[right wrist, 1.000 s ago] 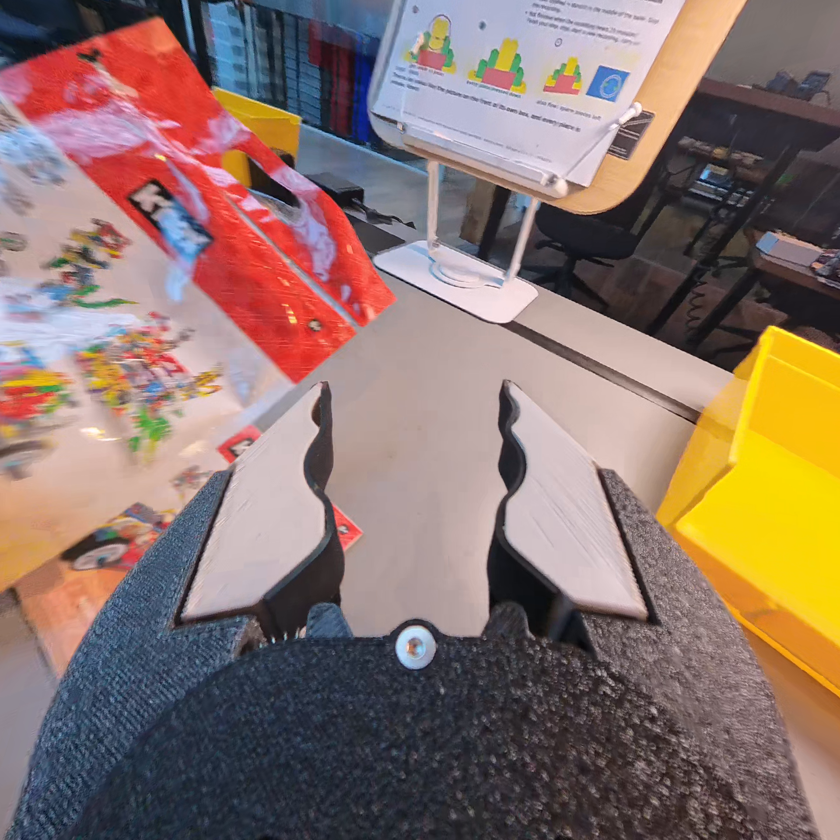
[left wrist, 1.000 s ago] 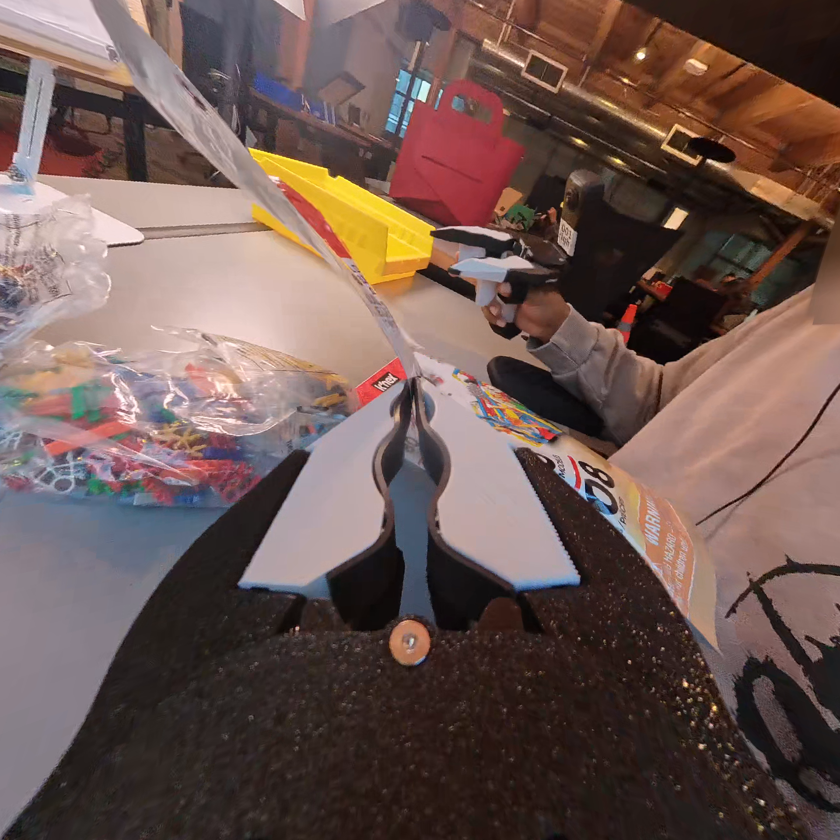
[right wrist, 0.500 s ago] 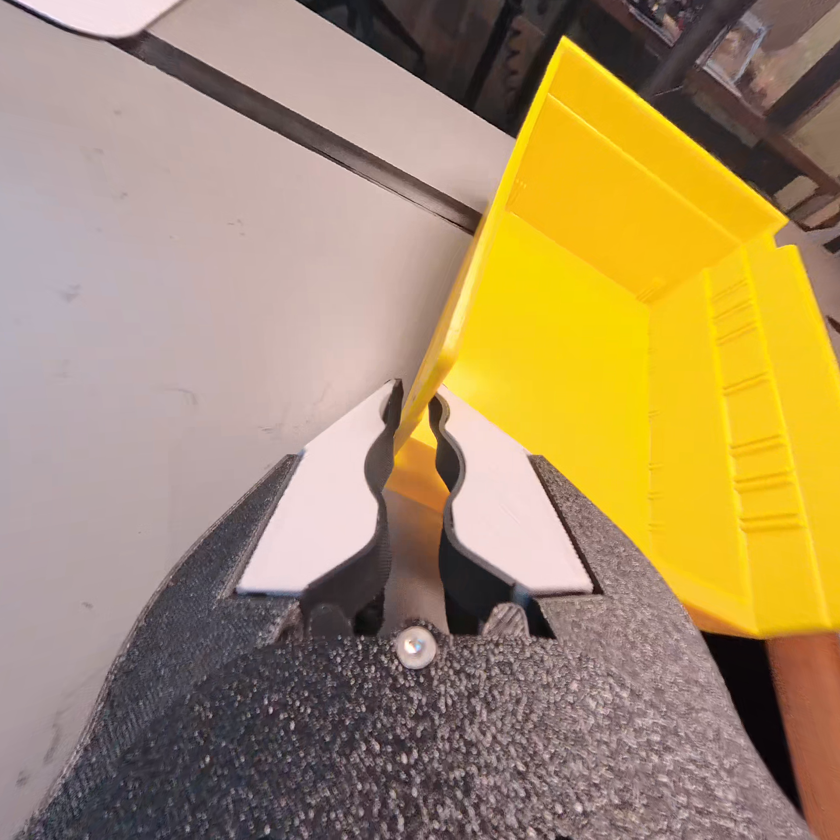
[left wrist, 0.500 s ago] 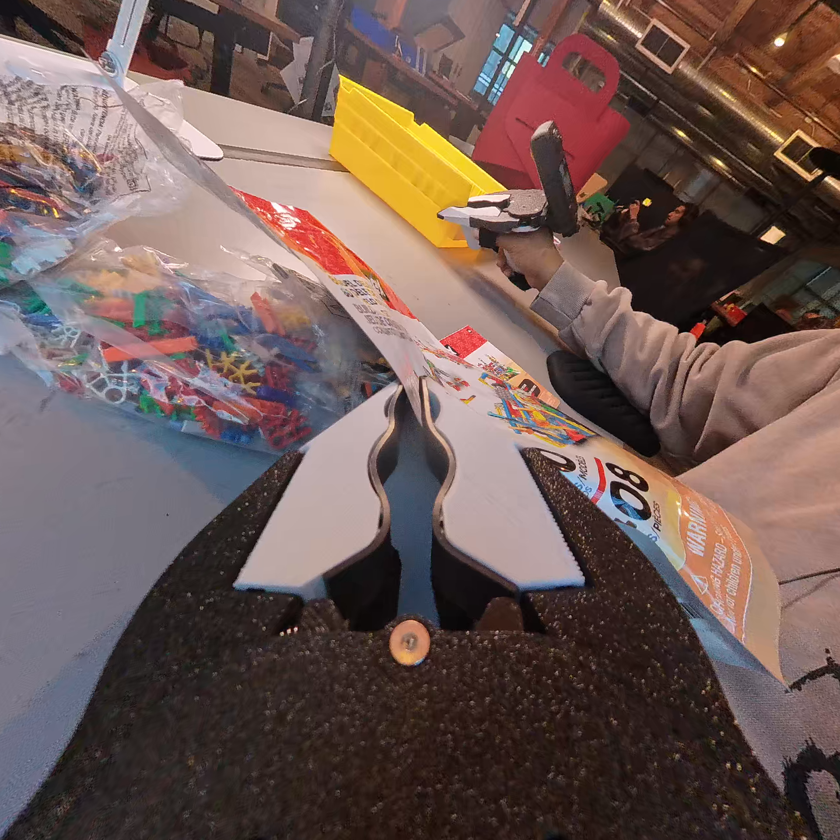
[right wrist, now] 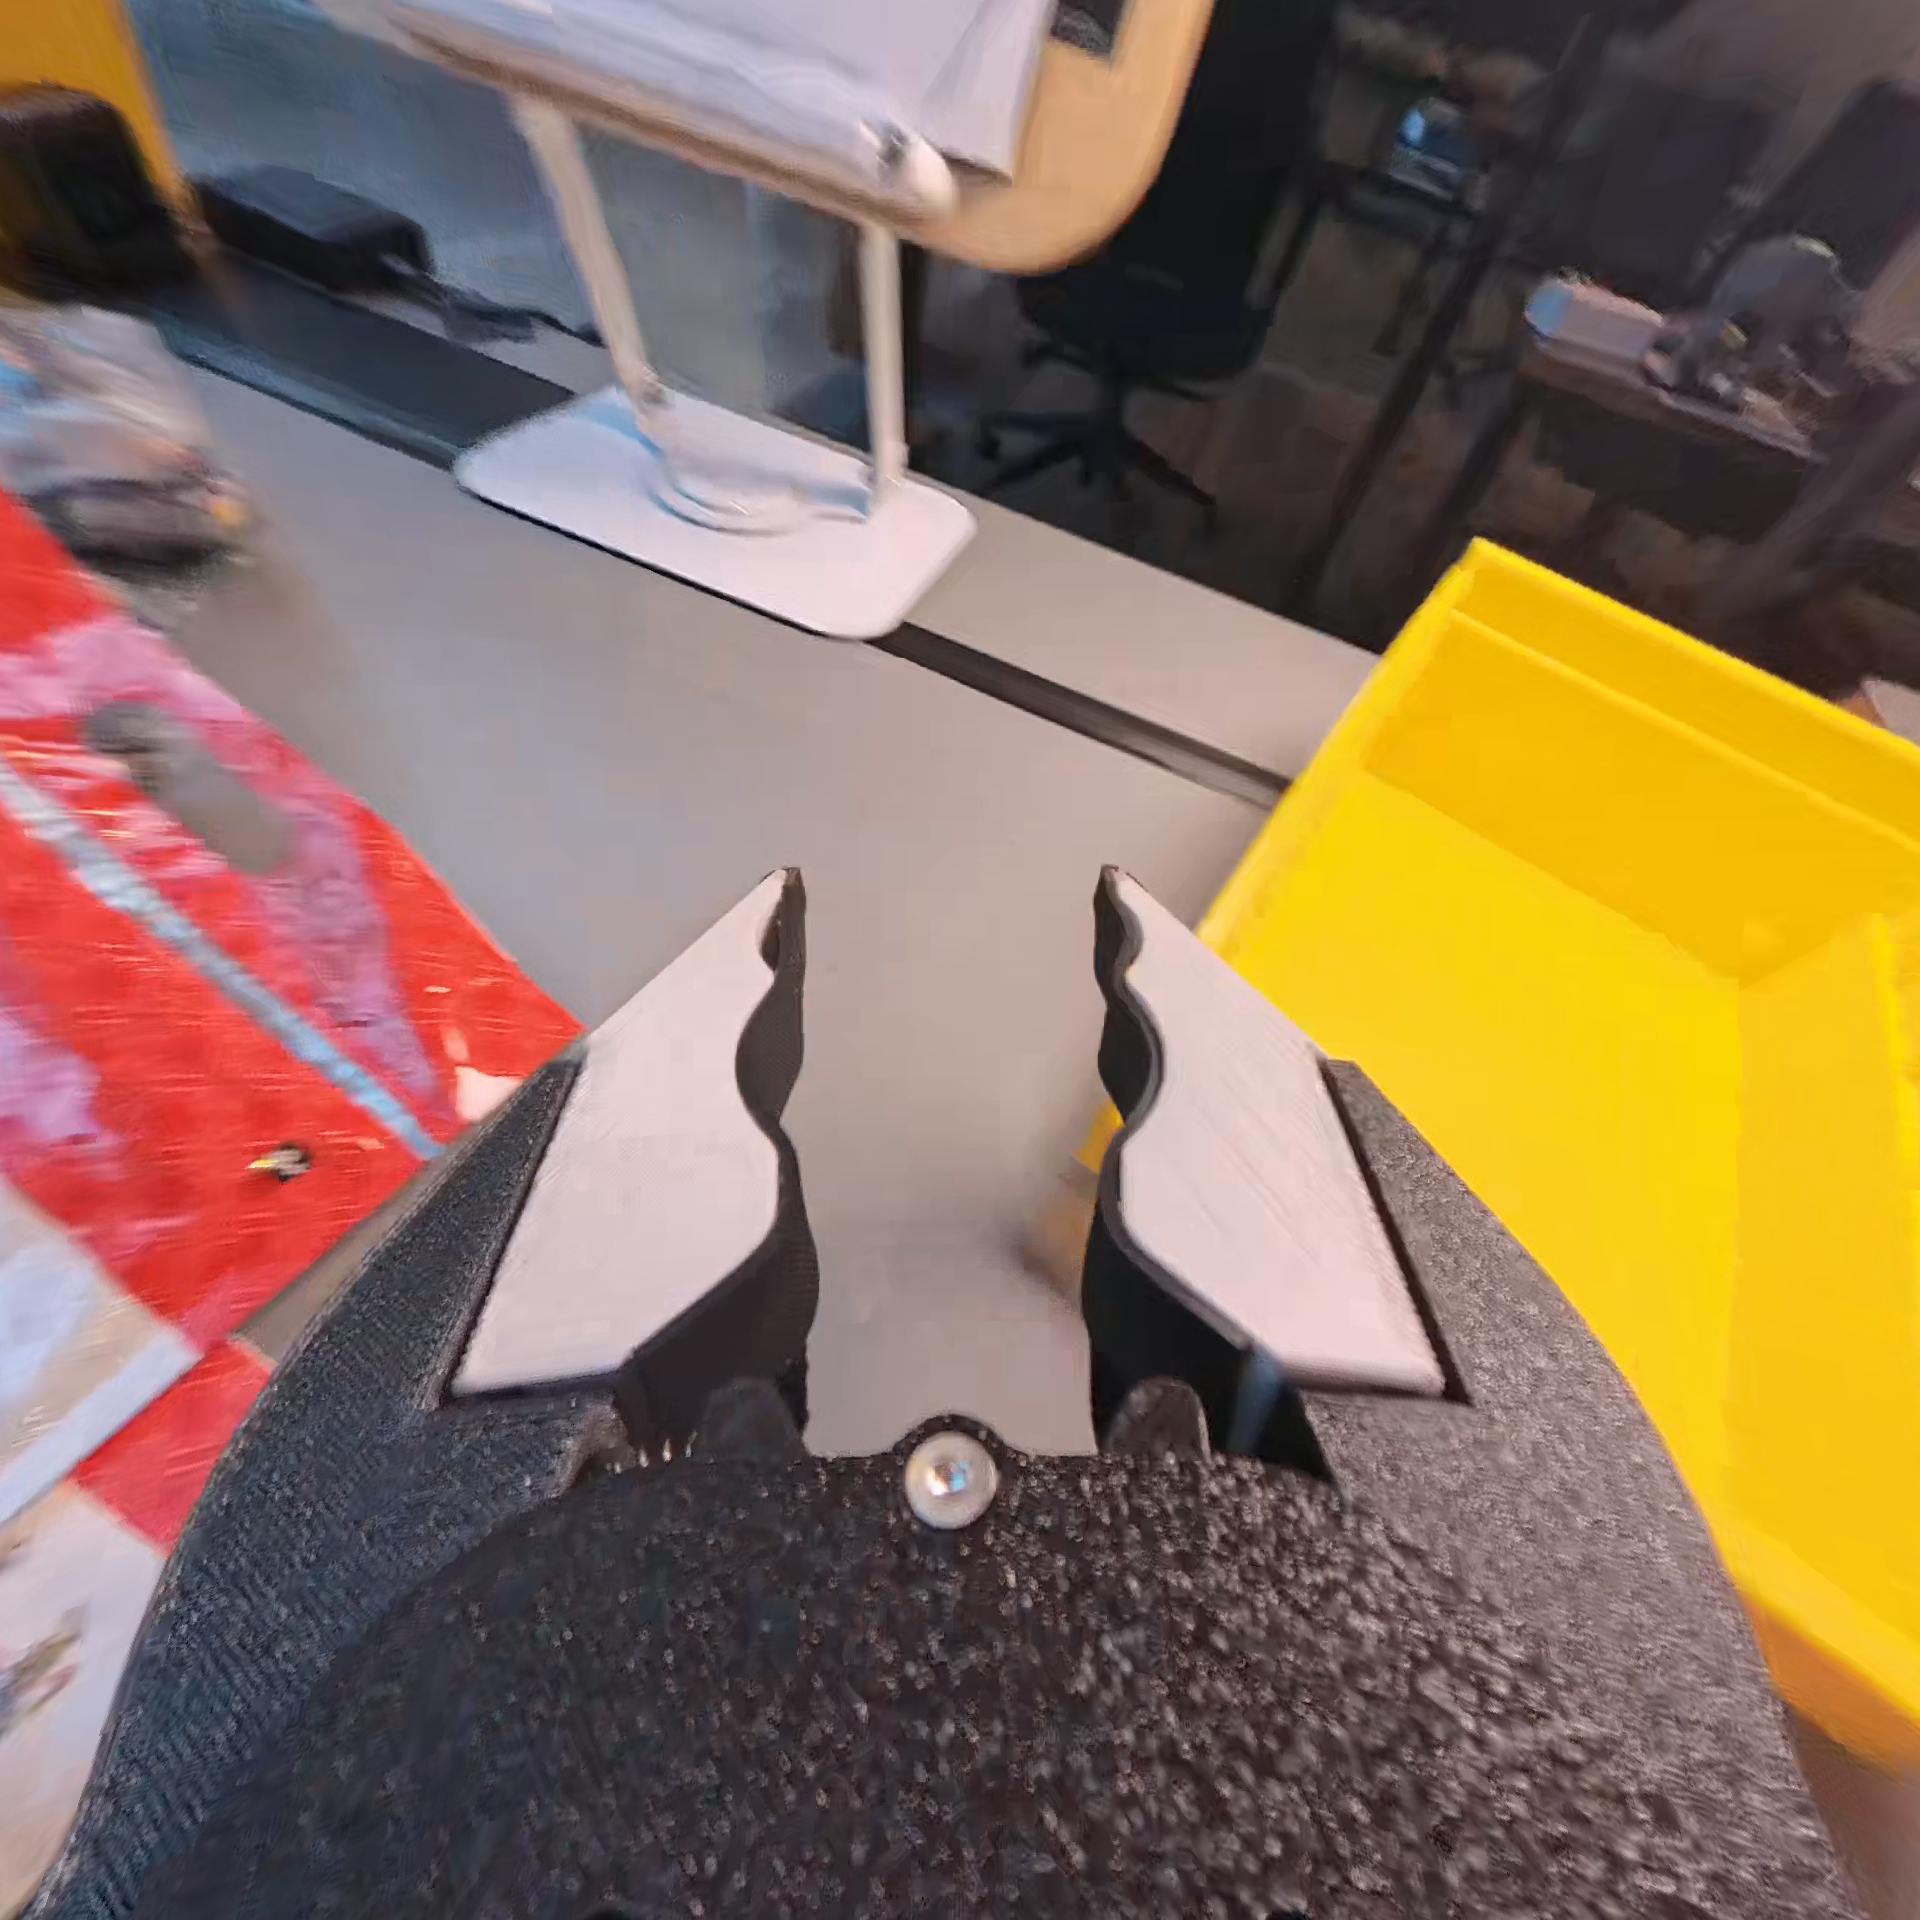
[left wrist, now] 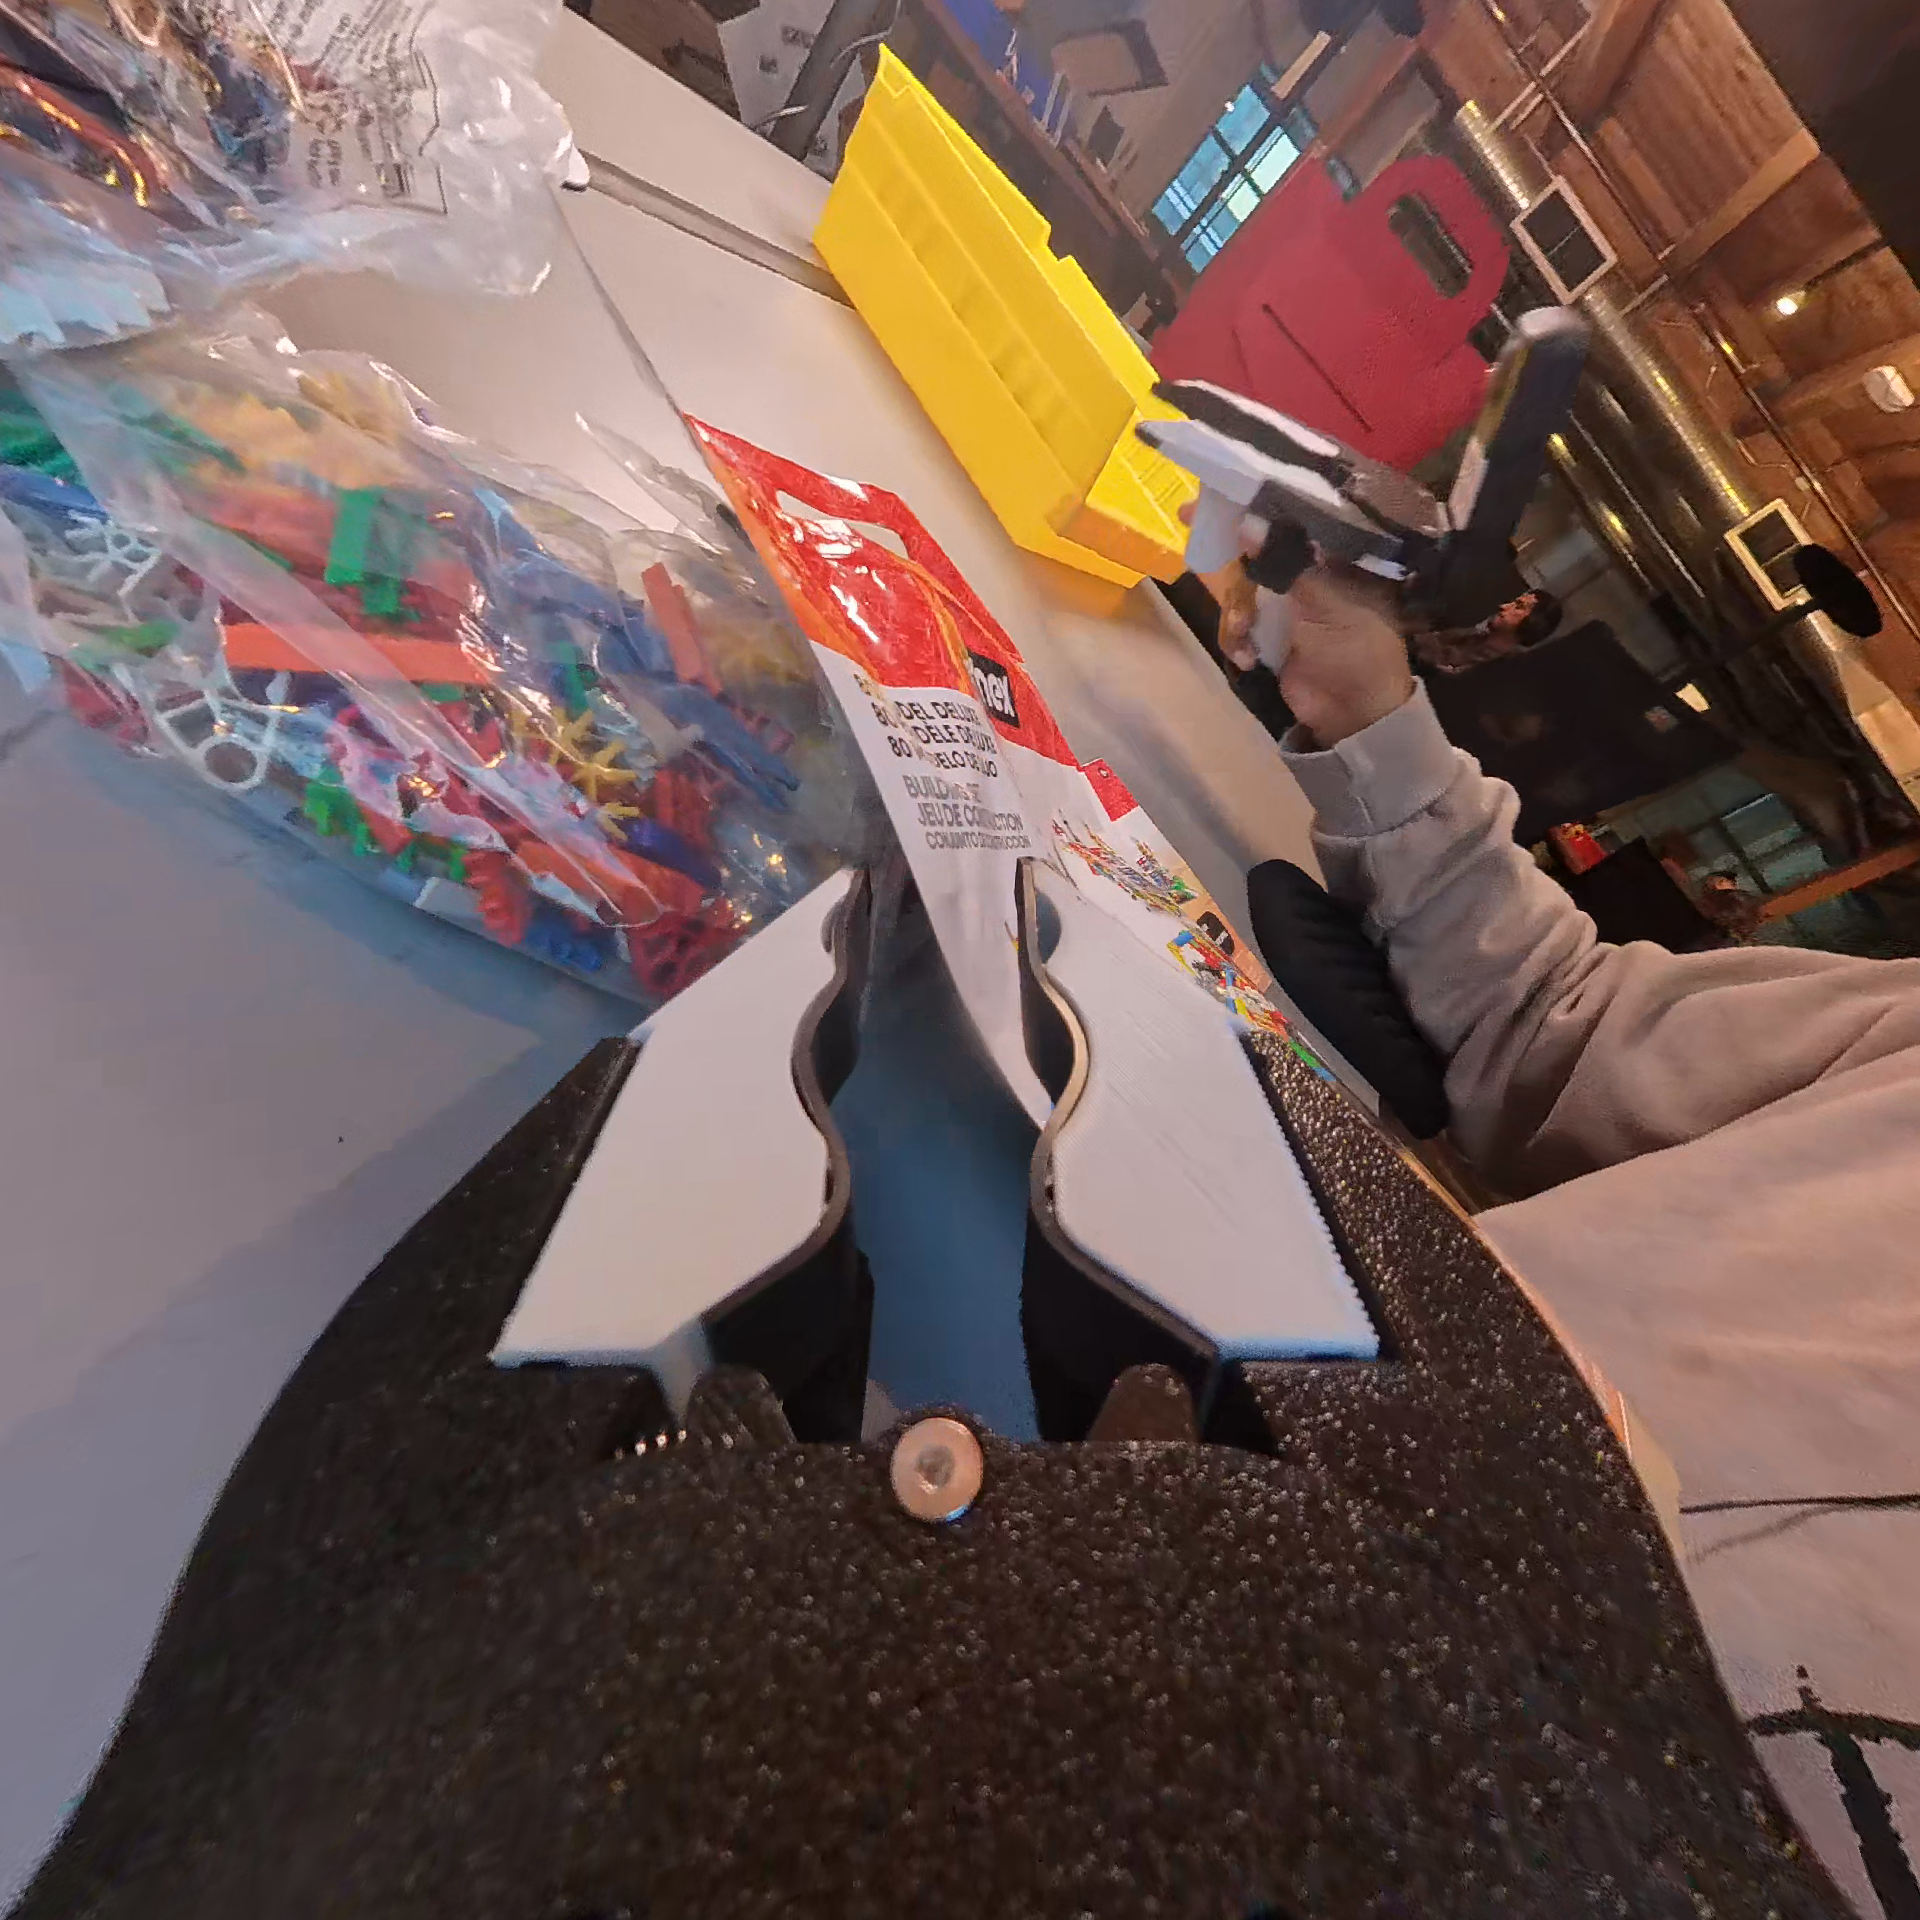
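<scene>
My left gripper (left wrist: 938,871) is open just above the grey table (left wrist: 260,1039). An empty printed plastic bag (left wrist: 935,665), red at the top and white below, runs loosely between its jaws. A clear bag of colourful building pieces (left wrist: 416,644) lies just left of the fingertips. My right gripper (right wrist: 948,878) is open and empty over bare table (right wrist: 675,779), with the yellow bin (right wrist: 1558,987) close on its right and the printed bag (right wrist: 208,987) on its left. The left wrist view shows the right gripper (left wrist: 1169,457) held at the near end of the bin (left wrist: 987,343).
A white stand (right wrist: 727,520) carrying a board stands at the back of the table. A second clear bag (left wrist: 312,135) lies beyond the first. A grey sleeve (left wrist: 1455,914) reaches over the table's right edge. A red bag (left wrist: 1340,301) stands behind the bin. Spacing between my two grippers at the tips: around 35 centimeters.
My left gripper has opened and let go of the printed bag, which has dropped lower. My right gripper was shut on the yellow bin's wall; it has opened and swung left.
</scene>
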### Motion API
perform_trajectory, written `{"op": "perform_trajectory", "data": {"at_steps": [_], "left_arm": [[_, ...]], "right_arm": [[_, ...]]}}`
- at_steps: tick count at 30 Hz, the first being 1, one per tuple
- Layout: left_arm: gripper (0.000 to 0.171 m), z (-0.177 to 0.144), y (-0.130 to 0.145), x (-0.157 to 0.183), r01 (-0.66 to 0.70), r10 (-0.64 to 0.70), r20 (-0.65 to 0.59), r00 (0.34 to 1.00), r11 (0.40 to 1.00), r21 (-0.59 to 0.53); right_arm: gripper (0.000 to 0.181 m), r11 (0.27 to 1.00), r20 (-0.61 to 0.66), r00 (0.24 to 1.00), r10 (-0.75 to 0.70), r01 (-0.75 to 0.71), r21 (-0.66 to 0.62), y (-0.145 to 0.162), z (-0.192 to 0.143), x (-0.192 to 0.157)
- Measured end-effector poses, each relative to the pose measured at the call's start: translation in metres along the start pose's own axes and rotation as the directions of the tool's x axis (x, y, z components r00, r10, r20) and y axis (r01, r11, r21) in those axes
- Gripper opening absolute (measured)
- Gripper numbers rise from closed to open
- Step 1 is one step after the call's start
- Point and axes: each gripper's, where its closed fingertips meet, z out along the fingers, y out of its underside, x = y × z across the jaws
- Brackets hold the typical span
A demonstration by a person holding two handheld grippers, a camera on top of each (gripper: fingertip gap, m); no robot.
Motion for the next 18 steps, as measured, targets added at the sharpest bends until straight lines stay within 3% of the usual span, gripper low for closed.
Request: {"op": "perform_trajectory", "data": {"at_steps": [4, 6, 7, 10, 12, 14, 16, 18], "left_arm": [[0.025, 0.017, 0.009, -0.01, 0.03, -0.028, 0.026, 0.999, 0.996, -0.09], [0.0, 0.02, 0.005, 0.0, -0.029, 0.027, -0.021, 0.999, 0.996, -0.09], [0.0, 0.02, 0.002, 0.009, -0.084, 0.08, -0.059, 0.995, 0.993, -0.077], [0.0, 0.01, -0.015, 0.043, -0.26, 0.26, -0.158, 0.953, 0.965, 0.023], [0.0, 0.001, -0.028, 0.06, -0.385, 0.397, -0.167, 0.903, 0.917, 0.1], [0.0, -0.007, -0.045, 0.076, -0.464, 0.488, -0.163, 0.857, 0.87, 0.166], [0.0, -0.014, -0.064, 0.092, -0.514, 0.554, -0.171, 0.815, 0.826, 0.229], [0.0, -0.019, -0.085, 0.107, -0.557, 0.615, -0.16, 0.772, 0.776, 0.297]], "right_arm": [[0.077, 0.997, 0.136, 0.987, -0.082, 0.083, -0.005, -0.022, -0.007, -0.052], [0.075, 0.997, 0.286, 0.955, -0.08, 0.083, 0.002, -0.022, -0.007, -0.084], [0.078, 0.996, 0.344, 0.936, -0.078, 0.09, -0.018, -0.016, -0.005, -0.096], [0.088, 0.999, 0.503, 0.864, -0.033, 0.048, -0.017, -0.005, -0.005, -0.123], [0.084, 0.996, 0.617, 0.787, 0.029, -0.075, 0.049, -0.025, -0.02, -0.139], [0.072, 0.978, 0.65, 0.759, -0.027, -0.115, 0.174, -0.055, -0.037, -0.144], [0.066, 0.96, 0.661, 0.738, -0.137, -0.065, 0.272, -0.08, -0.054, -0.154], [0.067, 0.95, 0.604, 0.767, -0.216, 0.023, 0.311, -0.097, -0.055, -0.157]]}}
